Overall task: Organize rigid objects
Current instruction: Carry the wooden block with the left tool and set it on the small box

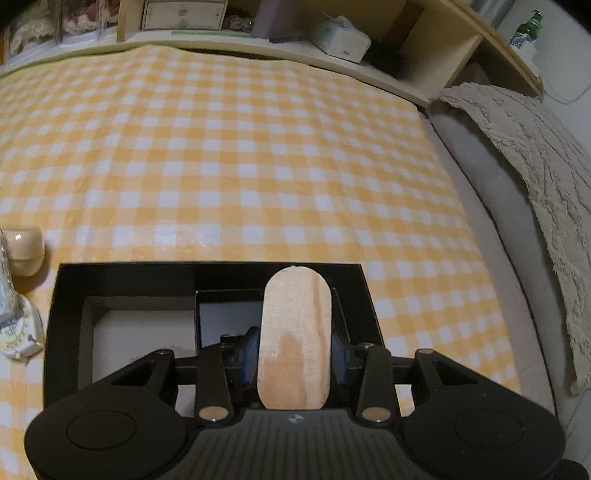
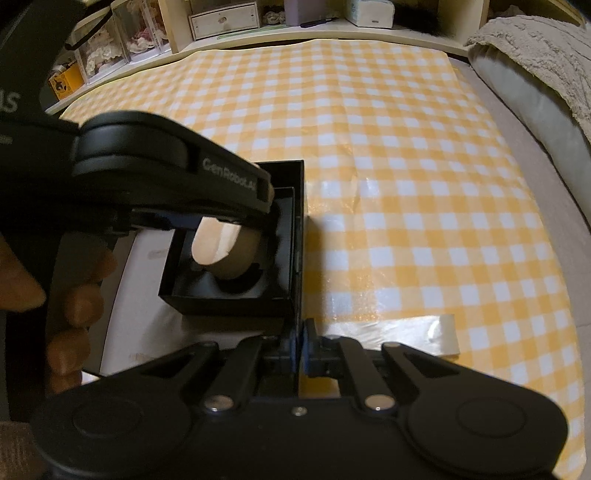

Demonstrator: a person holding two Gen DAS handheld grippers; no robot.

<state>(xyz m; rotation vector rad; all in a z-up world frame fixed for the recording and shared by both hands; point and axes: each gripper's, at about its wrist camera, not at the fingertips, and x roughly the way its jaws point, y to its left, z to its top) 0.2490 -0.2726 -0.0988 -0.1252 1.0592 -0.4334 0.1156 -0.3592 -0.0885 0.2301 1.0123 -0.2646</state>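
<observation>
A handheld left gripper [image 1: 294, 354] clamps a rounded wooden block [image 1: 294, 339] between its blue pads, the block standing out lengthwise past the jaws and hanging over a small black inner tray [image 2: 229, 291] set in the right end of an open black box [image 1: 207, 273]. From the other side, the block's rounded end sits low inside that tray, close to its dark curved recess, though whether it touches the bottom cannot be told. The right gripper [image 2: 300, 350] pinches the box's upright right wall [image 2: 300, 221] between closed jaws. The box rests on a yellow-and-white checked tablecloth [image 1: 240, 155]; a cream-coloured cup [image 1: 24, 251] stands just off its left corner, and cluttered shelves [image 1: 258, 26] run along the far edge
</observation>
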